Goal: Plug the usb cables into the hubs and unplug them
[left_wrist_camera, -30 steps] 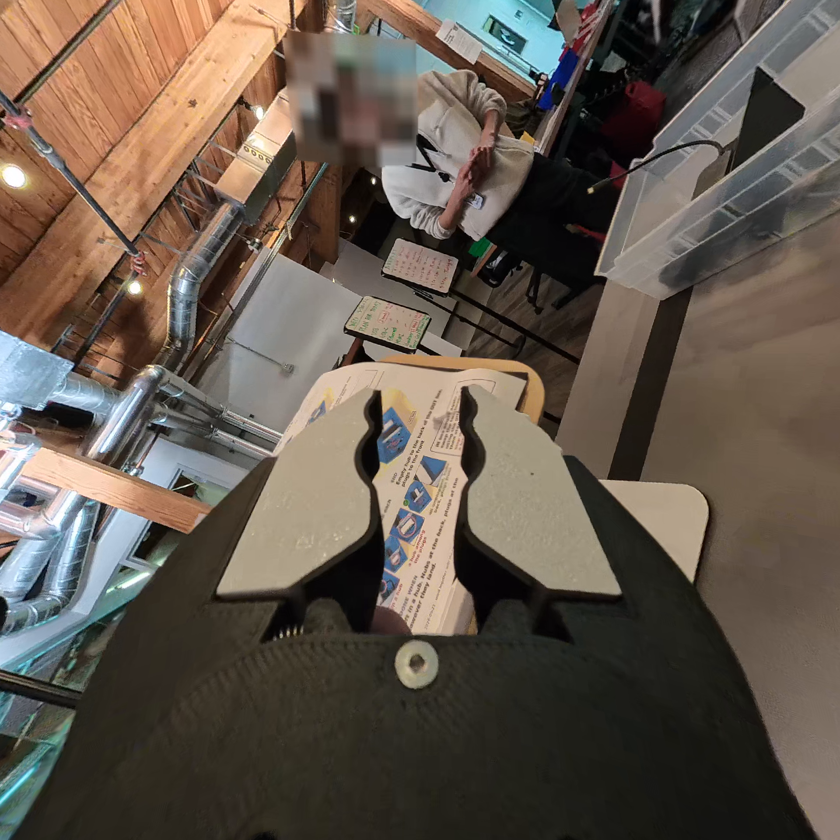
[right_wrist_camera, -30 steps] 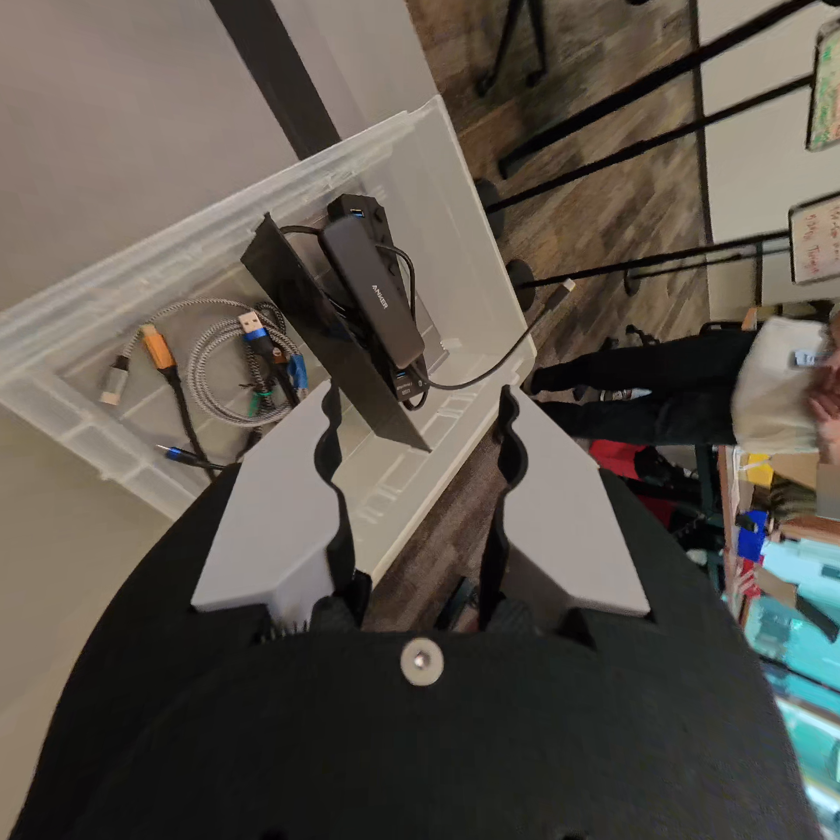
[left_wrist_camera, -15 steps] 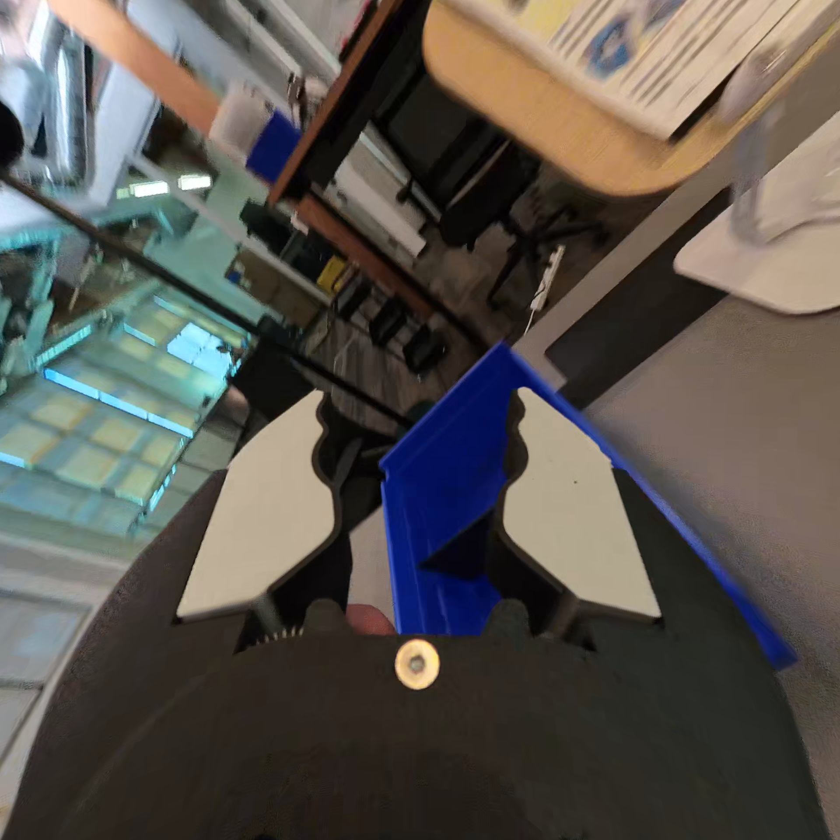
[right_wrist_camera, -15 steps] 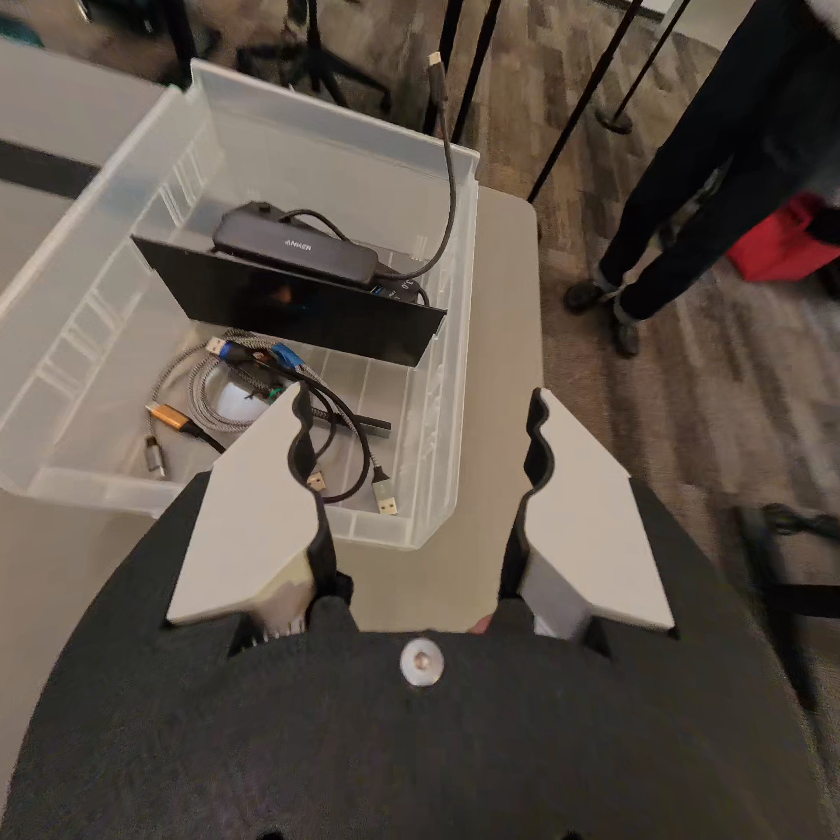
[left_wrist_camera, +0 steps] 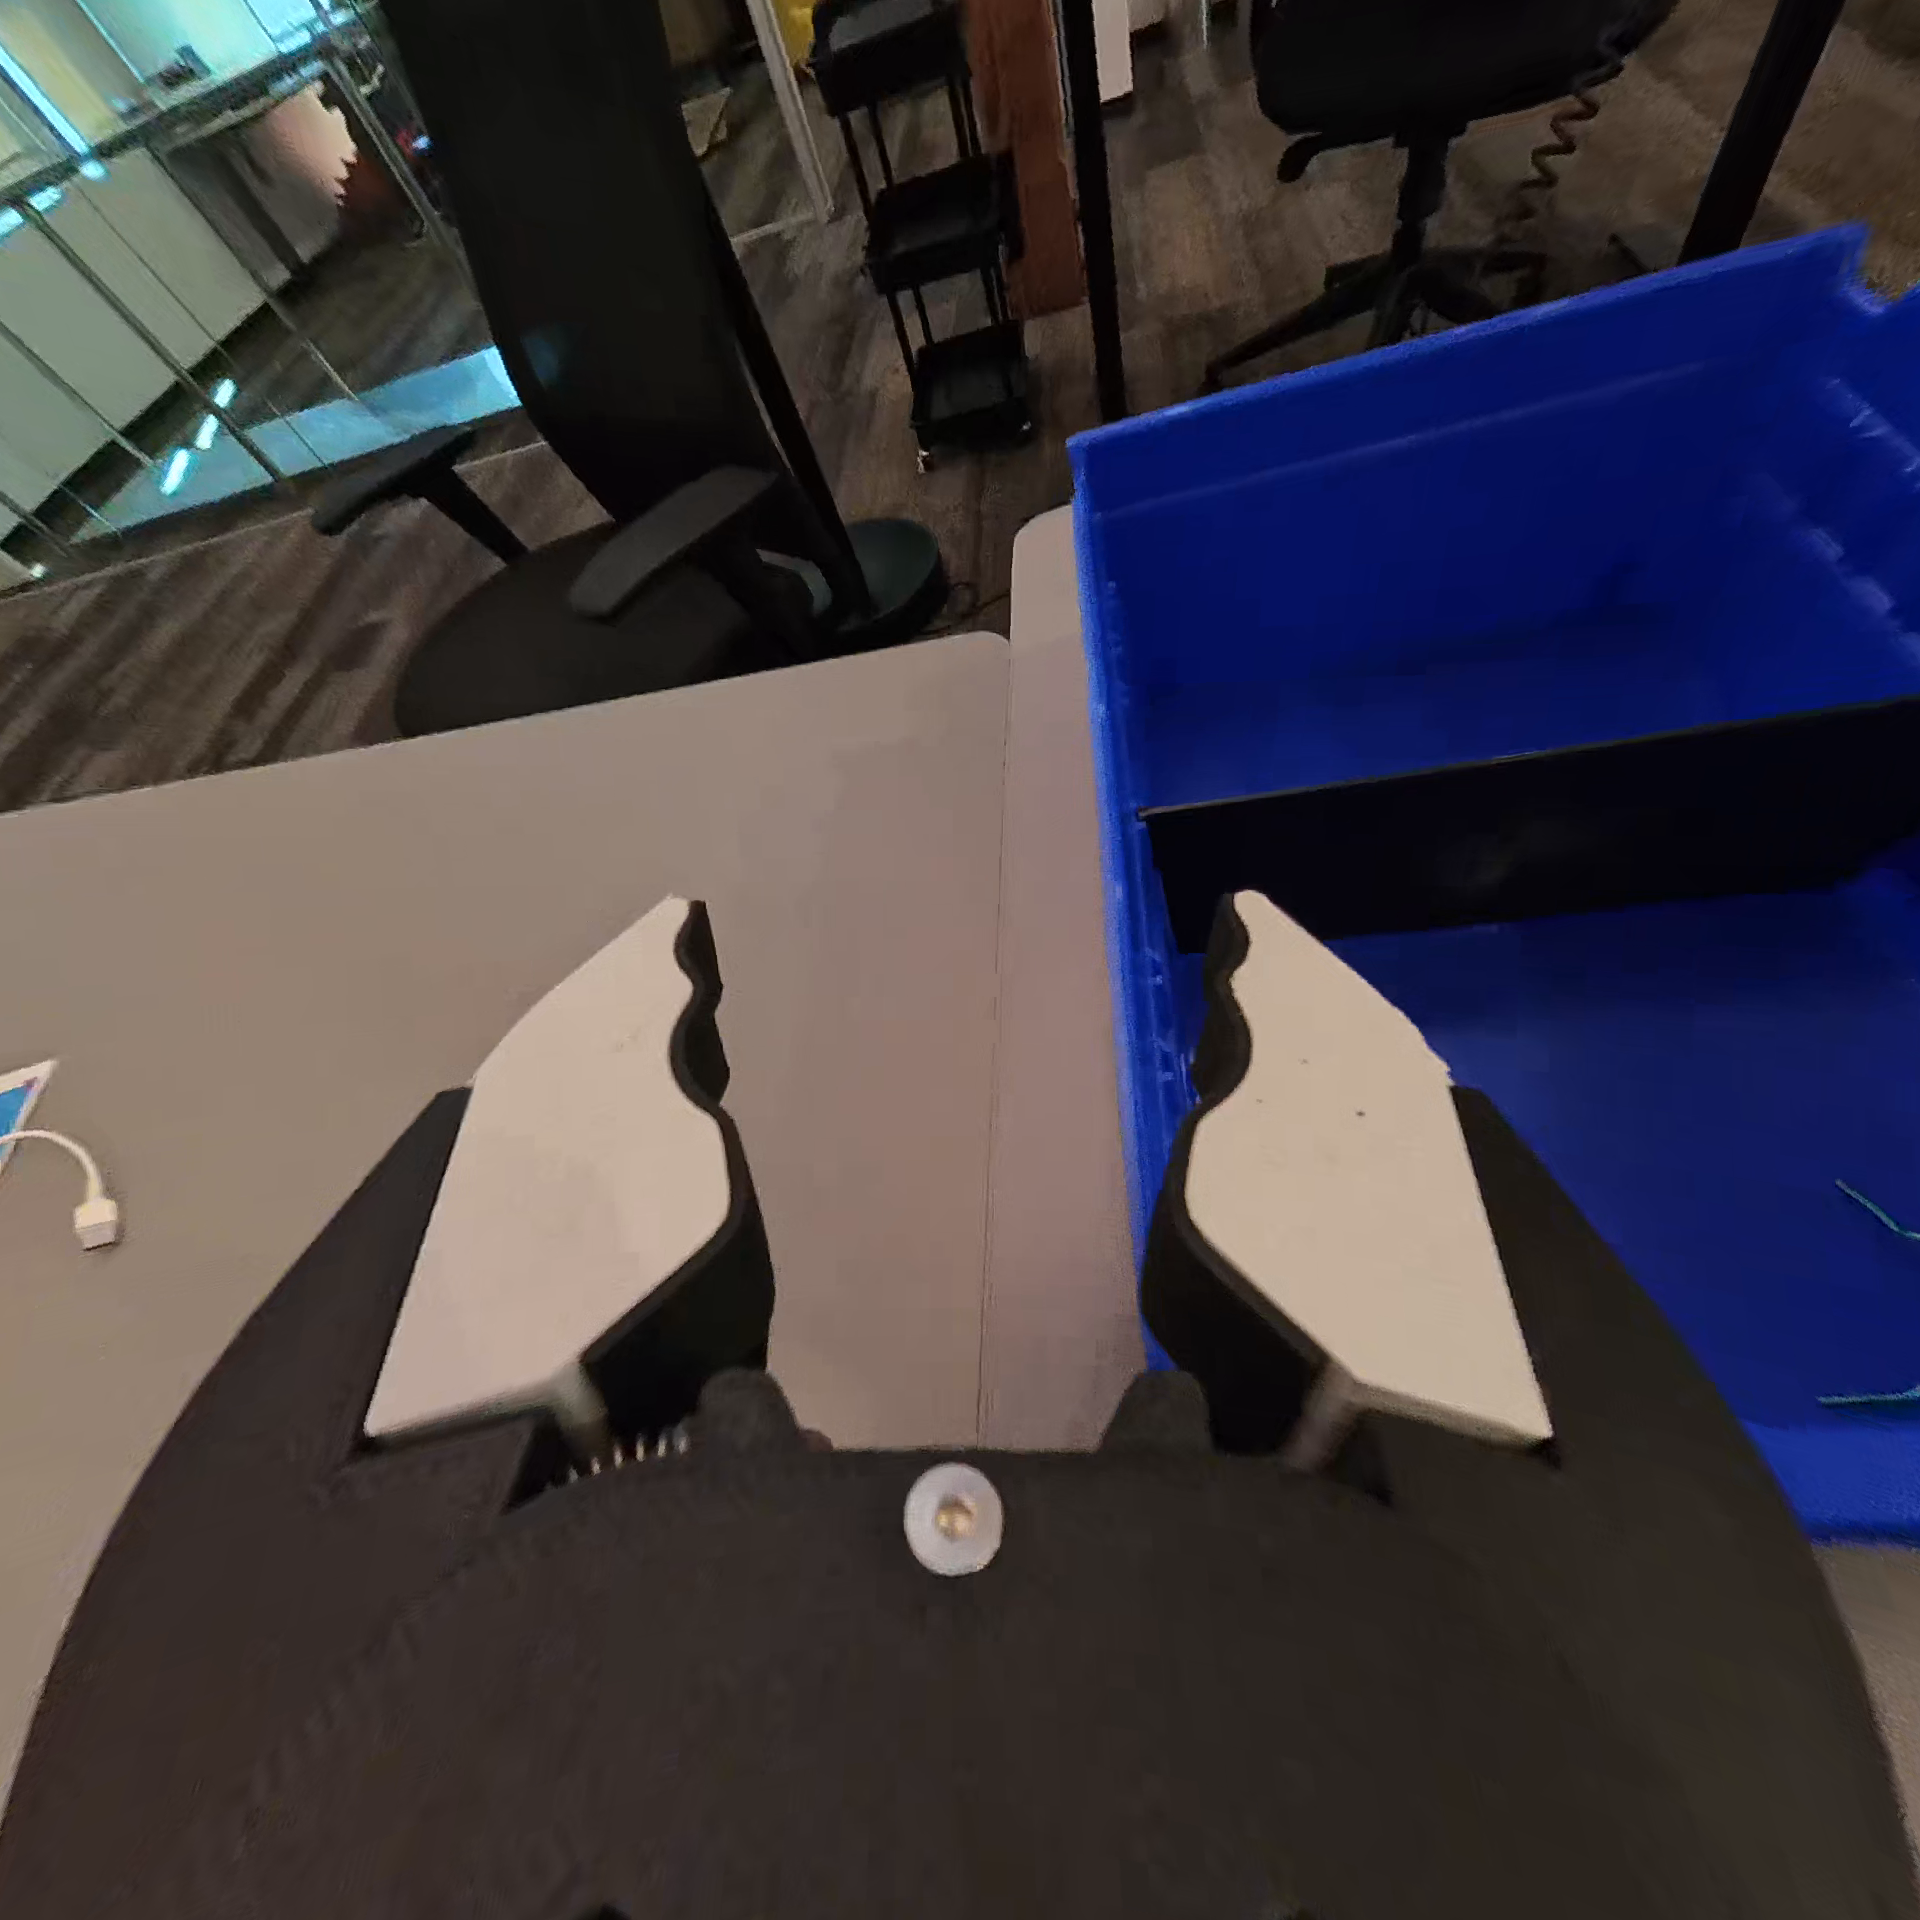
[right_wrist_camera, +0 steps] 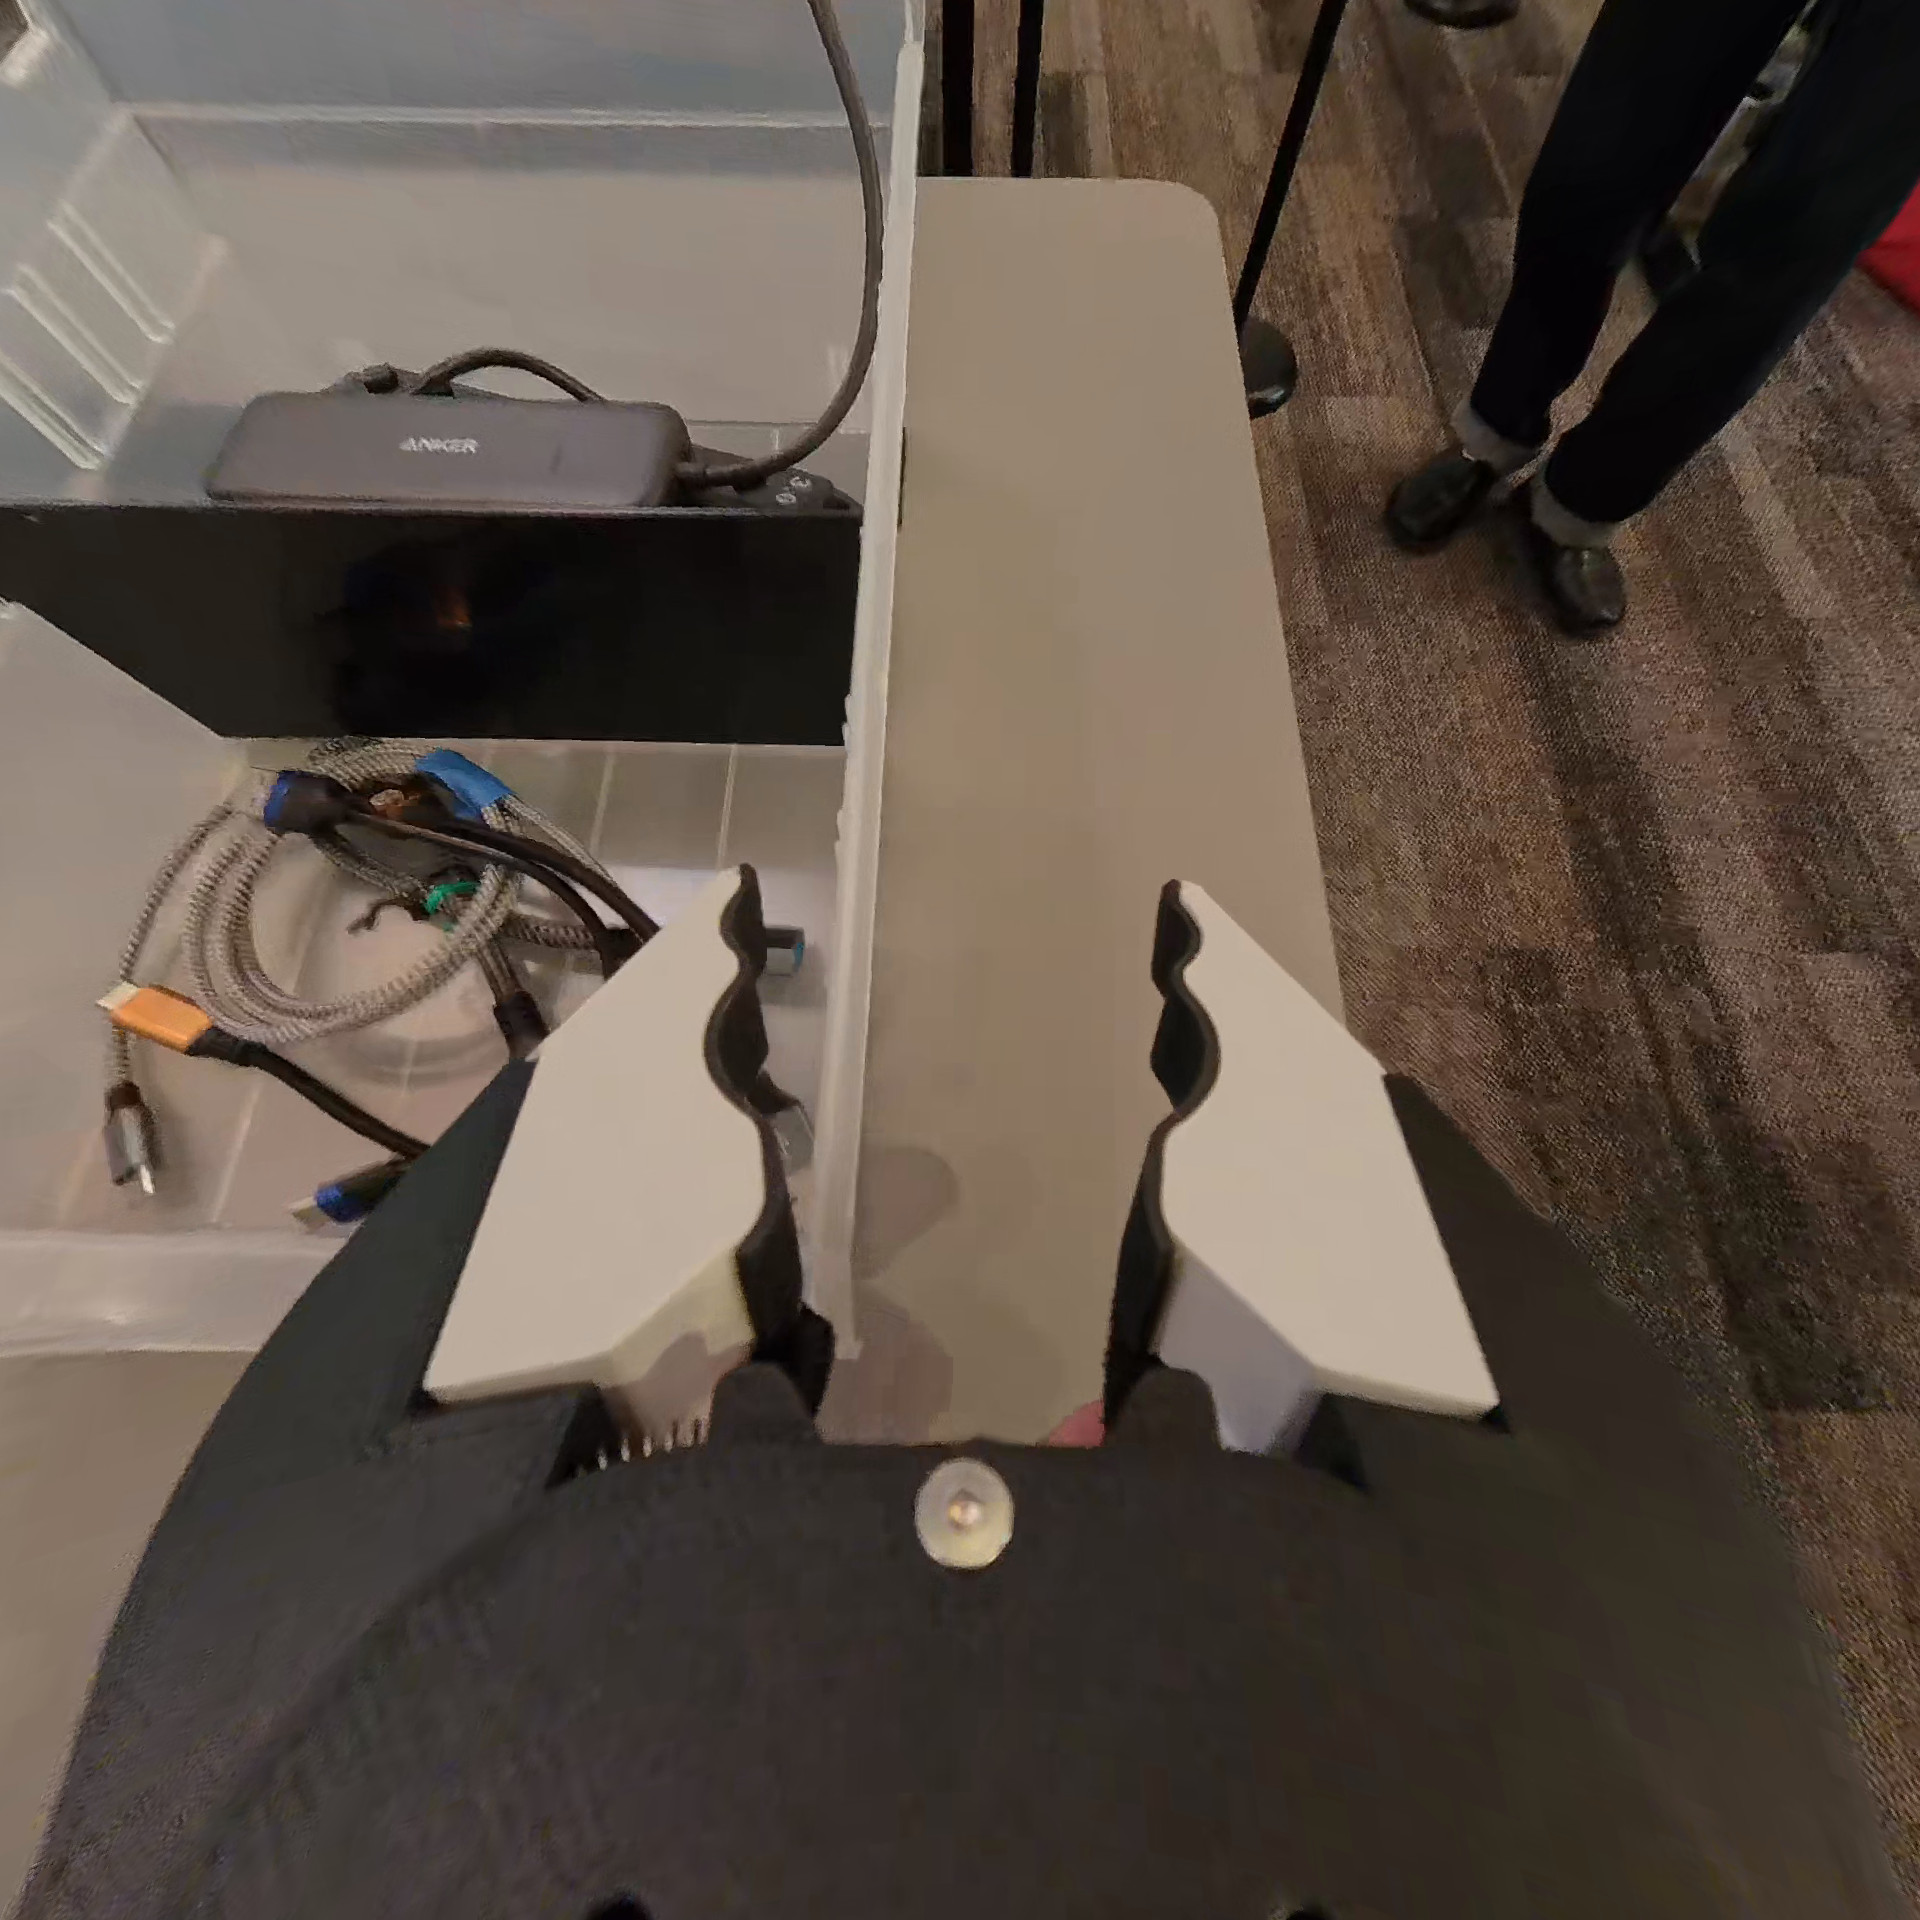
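A dark hub (right_wrist_camera: 447, 449) is lying behind the black divider (right_wrist_camera: 436, 623) in the clear bin (right_wrist_camera: 873, 623); braided cables (right_wrist_camera: 343, 914), possibly tangled, are lying nearer. Both the right gripper (right_wrist_camera: 954, 904) and left gripper (left_wrist_camera: 961, 914) are hanging wide apart, holding nothing.

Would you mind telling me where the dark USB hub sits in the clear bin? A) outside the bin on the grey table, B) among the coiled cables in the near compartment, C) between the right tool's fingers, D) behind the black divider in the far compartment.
D: the USB hub lies beyond the black divider in the clear bin, while the coiled cables lie on the near side.
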Action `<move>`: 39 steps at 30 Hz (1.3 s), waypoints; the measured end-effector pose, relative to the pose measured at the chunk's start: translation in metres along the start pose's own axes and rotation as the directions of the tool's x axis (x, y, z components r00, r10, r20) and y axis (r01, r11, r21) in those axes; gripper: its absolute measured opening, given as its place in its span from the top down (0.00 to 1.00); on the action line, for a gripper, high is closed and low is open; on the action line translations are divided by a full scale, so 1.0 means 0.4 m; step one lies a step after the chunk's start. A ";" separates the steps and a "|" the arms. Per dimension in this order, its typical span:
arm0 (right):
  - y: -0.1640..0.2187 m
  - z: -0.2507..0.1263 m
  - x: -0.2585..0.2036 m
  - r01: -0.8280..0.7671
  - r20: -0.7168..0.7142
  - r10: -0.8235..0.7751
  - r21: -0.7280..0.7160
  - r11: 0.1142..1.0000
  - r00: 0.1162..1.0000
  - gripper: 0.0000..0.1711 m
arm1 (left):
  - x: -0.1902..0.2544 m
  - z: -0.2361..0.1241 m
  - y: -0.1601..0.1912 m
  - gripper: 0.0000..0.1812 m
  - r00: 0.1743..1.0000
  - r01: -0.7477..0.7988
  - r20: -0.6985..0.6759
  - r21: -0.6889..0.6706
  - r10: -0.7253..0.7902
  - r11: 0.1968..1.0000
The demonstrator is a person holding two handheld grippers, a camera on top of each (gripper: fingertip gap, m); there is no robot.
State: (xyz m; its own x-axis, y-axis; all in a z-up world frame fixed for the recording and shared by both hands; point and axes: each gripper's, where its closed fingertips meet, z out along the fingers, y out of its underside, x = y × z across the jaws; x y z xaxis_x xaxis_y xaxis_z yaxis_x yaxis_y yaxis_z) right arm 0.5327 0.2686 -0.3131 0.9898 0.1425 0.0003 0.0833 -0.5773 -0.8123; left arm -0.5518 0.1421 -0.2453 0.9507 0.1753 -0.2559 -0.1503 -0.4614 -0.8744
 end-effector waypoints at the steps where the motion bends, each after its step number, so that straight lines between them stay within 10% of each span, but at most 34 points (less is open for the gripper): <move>1: -0.003 0.006 -0.002 -0.017 0.014 0.017 0.015 1.000 1.000 0.59 | 0.002 0.013 0.009 0.51 1.000 0.004 -0.005 -0.012 -0.004 1.000; 14: -0.009 0.051 -0.040 0.049 0.073 -0.046 -0.040 0.998 0.996 0.98 | 0.104 0.109 0.091 0.66 0.977 -0.031 -0.214 -0.131 0.002 0.991; 21: -0.006 0.047 -0.053 0.082 0.067 -0.079 -0.037 0.996 0.995 0.98 | 0.147 0.106 0.100 0.87 0.949 -0.026 -0.313 -0.160 -0.026 0.987; 39: 0.061 -0.052 -0.204 0.064 0.008 -0.064 -0.046 0.997 0.998 0.99 | 0.123 -0.017 0.129 0.90 0.932 0.154 -0.316 -0.100 -0.178 0.983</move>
State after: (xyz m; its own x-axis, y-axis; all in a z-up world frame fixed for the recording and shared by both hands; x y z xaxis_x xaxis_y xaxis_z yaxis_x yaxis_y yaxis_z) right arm 0.4566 0.2261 -0.3206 0.9816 0.1852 0.0473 0.1516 -0.6036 -0.7828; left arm -0.5108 0.1210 -0.3001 0.9984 -0.0297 0.0479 0.0259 -0.5132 -0.8579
